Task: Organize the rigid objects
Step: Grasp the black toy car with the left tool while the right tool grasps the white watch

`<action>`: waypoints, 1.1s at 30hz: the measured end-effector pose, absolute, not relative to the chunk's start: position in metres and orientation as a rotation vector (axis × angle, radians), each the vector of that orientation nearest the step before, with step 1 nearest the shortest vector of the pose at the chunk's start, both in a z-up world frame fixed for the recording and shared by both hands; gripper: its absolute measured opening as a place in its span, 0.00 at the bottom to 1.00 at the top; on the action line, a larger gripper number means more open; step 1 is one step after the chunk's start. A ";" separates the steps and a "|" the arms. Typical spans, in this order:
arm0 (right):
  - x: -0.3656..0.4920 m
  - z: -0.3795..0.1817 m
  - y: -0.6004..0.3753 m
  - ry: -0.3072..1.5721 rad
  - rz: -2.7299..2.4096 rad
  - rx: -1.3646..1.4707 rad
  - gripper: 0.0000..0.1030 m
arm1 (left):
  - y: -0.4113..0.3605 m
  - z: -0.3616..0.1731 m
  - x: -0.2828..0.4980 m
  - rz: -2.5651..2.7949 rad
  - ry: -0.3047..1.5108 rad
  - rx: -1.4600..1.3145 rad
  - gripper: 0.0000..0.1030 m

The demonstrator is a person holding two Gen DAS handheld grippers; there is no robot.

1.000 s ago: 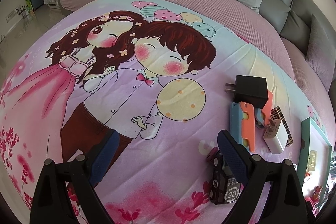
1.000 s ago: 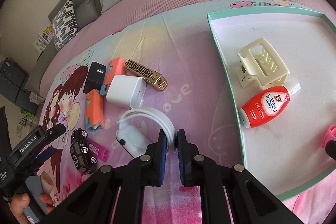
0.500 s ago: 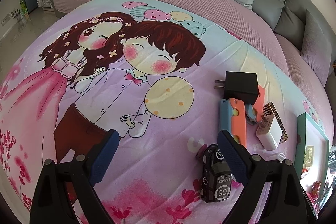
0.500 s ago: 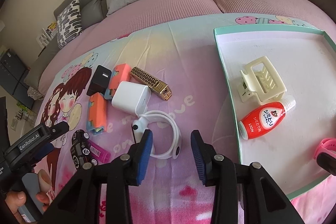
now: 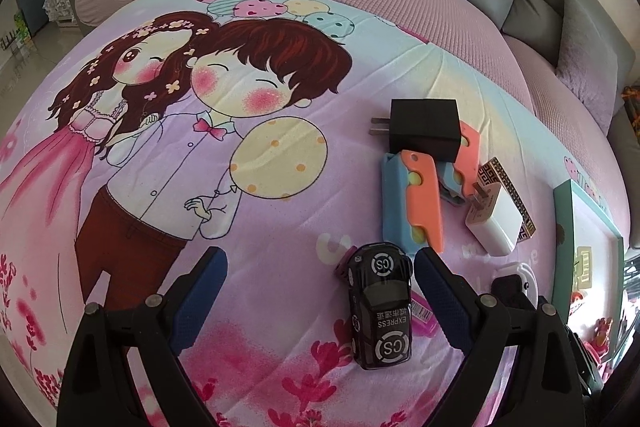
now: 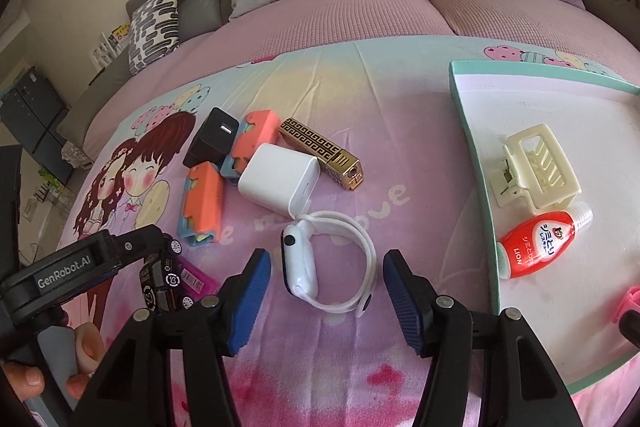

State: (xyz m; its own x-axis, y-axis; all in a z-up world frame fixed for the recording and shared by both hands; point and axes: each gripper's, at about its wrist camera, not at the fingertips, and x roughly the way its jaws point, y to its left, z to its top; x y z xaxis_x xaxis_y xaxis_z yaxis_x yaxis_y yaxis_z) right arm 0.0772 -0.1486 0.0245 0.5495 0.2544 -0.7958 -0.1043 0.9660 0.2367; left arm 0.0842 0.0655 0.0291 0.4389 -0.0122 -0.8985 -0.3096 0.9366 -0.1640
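step: pre-grasp | right claw (image 6: pixel 326 291) wide, straddling white plastic smartwatch (image 6: pixel 320 267) on the cartoon-print bedspread (image 6: pixel 360 87) | left claw (image 5: pixel 320 287) wide, empty, by black toy car (image 5: pixel 380 307) | next, we figured: close, carry to teal-rimmed tray (image 6: pixel 472 155)

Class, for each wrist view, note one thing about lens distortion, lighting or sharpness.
Left wrist view: fisheye bulges the bedspread into a dome, corners black; toy car lettering sharp. Right wrist view: tray rim bows; soft daylight, faint shadows, white watch crisp.
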 end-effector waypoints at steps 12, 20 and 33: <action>0.081 0.018 -0.142 0.967 0.193 0.099 0.61 | 0.045 0.022 0.080 0.174 1.145 -0.232 0.92; 0.083 0.017 -0.141 0.955 0.187 0.099 0.61 | 0.035 0.024 0.077 0.128 1.139 -0.219 0.60; 0.083 0.020 -0.145 0.944 0.192 0.121 0.51 | 0.030 0.035 0.077 0.086 1.101 -0.225 0.36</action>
